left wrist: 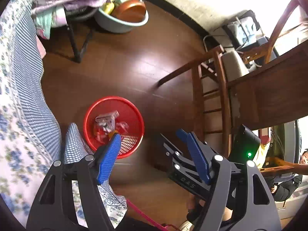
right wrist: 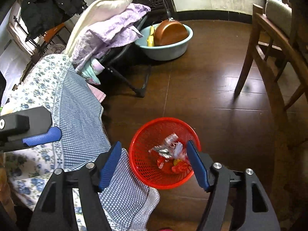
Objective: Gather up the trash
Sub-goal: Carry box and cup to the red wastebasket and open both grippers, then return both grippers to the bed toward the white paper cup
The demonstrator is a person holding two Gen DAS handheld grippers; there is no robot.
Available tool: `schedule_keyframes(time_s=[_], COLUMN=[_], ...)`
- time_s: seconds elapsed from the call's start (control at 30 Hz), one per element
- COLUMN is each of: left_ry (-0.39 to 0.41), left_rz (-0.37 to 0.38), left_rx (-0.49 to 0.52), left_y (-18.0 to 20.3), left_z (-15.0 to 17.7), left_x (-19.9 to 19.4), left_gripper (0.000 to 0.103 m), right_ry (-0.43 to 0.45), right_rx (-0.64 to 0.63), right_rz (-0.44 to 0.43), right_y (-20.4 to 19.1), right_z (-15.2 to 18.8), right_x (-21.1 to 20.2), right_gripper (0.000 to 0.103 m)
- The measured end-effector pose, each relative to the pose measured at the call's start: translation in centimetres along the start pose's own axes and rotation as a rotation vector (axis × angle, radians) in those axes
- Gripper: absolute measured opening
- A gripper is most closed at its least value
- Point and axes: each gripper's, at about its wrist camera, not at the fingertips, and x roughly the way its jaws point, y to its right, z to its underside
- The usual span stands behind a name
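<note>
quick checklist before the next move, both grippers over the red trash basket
1. Left gripper empty: ok, jaws apart, nothing between the blue pads.
2. Right gripper empty: ok, jaws apart, nothing between them.
3. Trash inside the red basket: ok, silver and clear wrappers lie at the bottom.
4. Basket upright on the wooden floor: ok, opening faces up.
5. Trash left on the bed cover: cannot tell, only part of it shows and no litter is visible there.
6. Basket clear of the bed cover: cannot tell; the checked fabric hangs right beside its rim.
</note>
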Motion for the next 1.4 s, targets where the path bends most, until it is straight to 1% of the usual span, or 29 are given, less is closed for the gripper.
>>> schedule_keyframes(time_s=[0.07,0.1,0.23,0.27,0.33,0.43,0.53,0.67,0.83,1.0,1.1,1.2,1.27,1.4], left_ry=[0.027,0.037,0.098,0.116,0.151,0.215,0.290,0.365,0.445,0.503,0.561,0.597,0.610,0.627], left_rz=[-0.012,-0.019,-0.045,-0.048,-0.054,-0.071,-0.113,-0.152,-0.226,-0.297,-0.372,-0.402,-0.411,-0.459], left_rx=[0.005,0.010,0.028,0.028,0.021,-0.006,-0.033,-0.082,-0.121,-0.140,-0.154,-0.187,-0.205,-0.223], left_y=[0.0,0.0,-0.2,-0.3,-0.9,-2.1,-3.5,-5.8,-8.4,-10.4,-11.7,-13.2,-14.2,-15.6], left_z=[0.0,0.0,0.3,0.3,0.5,0.7,0.9,1.4,2.7,4.4,5.6,6.4,6.9,7.4], left_x=[-1.1,-1.6,-4.7,-5.6,-7.3,-10.3,-13.5,-17.3,-21.5,-24.7,-27.2,-29.3,-30.3,-31.5], left_gripper=[0.069,0.069,0.069,0.069,0.069,0.069,0.069,0.069,0.069,0.069,0.069,0.069,0.069,0.069], right_ry=[0.010,0.018,0.045,0.053,0.070,0.096,0.121,0.149,0.161,0.158,0.153,0.156,0.158,0.145], right_rx=[-0.009,-0.014,-0.046,-0.057,-0.081,-0.135,-0.190,-0.238,-0.268,-0.330,-0.369,-0.410,-0.423,-0.454], right_rz=[0.023,0.033,0.033,0.036,0.027,0.011,0.008,-0.004,-0.050,-0.089,-0.105,-0.140,-0.158,-0.190], right_y=[-0.6,-1.0,-3.3,-4.1,-5.8,-8.9,-12.4,-16.9,-21.6,-26.1,-28.6,-31.3,-32.7,-34.9], right_z=[-0.4,-0.6,-1.2,-1.4,-1.6,-1.9,-2.3,-2.8,-2.4,-1.4,-0.9,-0.6,-0.4,0.1], right_x=[-0.7,-1.2,-3.1,-3.5,-4.4,-5.8,-6.7,-7.5,-7.7,-7.3,-7.1,-6.7,-6.5,-5.2], right_gripper=[0.079,0.081,0.083,0.085,0.086,0.087,0.091,0.091,0.091,0.091,0.091,0.091,0.091,0.091])
